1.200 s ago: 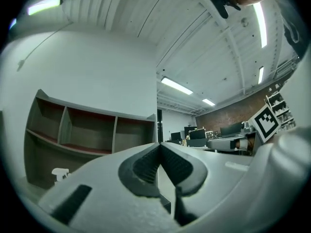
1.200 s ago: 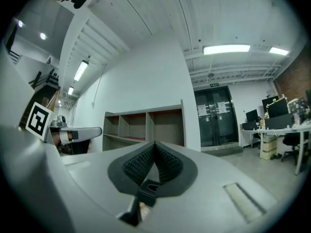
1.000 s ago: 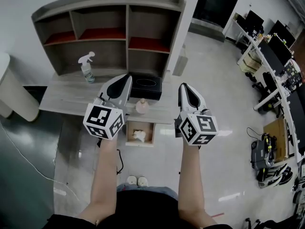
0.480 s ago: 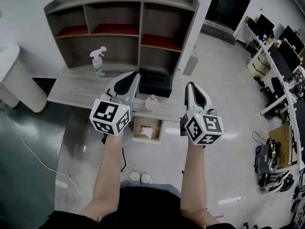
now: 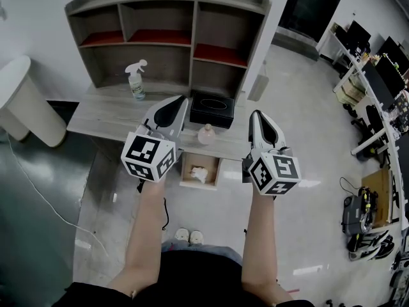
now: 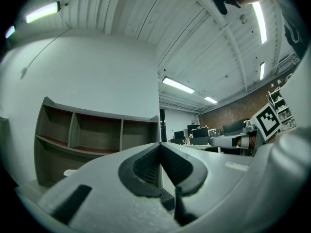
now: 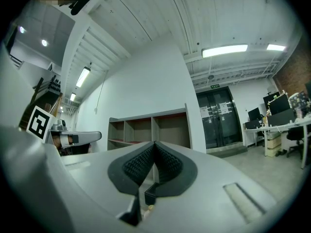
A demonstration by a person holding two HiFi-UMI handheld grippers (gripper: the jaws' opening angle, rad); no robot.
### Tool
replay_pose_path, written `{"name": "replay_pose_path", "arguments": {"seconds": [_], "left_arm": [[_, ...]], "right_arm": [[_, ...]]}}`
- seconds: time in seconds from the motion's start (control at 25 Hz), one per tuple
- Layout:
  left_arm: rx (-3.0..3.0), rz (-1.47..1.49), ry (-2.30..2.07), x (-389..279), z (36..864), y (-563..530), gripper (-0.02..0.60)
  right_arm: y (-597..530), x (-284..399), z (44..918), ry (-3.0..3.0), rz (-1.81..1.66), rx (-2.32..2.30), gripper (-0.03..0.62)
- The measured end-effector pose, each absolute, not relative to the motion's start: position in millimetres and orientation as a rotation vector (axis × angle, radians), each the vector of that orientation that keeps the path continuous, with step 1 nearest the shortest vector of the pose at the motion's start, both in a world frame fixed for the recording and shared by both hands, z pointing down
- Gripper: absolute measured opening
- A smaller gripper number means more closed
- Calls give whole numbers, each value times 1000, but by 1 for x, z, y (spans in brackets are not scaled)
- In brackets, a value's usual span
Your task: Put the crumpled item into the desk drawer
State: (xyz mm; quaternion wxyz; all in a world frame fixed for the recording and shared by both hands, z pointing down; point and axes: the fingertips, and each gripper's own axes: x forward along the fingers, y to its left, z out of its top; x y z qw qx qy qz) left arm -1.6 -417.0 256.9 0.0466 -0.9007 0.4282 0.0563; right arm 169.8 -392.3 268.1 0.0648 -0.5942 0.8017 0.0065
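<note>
Both are clenched on nothing: the left tongs (image 5: pixel 177 102) and right tongs (image 5: pixel 257 116) are held level, side by side, probably because the load has been delivered. Between them and lower down, the drawer (image 5: pixel 183 170) stands pulled out from the tabletop (image 5: pixel 102 117), open to receive things. The crumpled item (image 5: pixel 200 174) lies inside it. It is a pale wad with no clear long axis or heading. Just beyond the tips sit a small bottle (image 5: pixel 206 135) and a black box (image 5: pixel 213 107).
</note>
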Motion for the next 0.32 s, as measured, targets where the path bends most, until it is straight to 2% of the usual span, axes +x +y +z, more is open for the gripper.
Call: {"name": "replay_pose_path", "arguments": {"seconds": [0.32], "left_arm": [[-2743,169,1316,-6,256,-409,3]], "right_arm": [[-384,166,266,2421,21,-1780,8]]}}
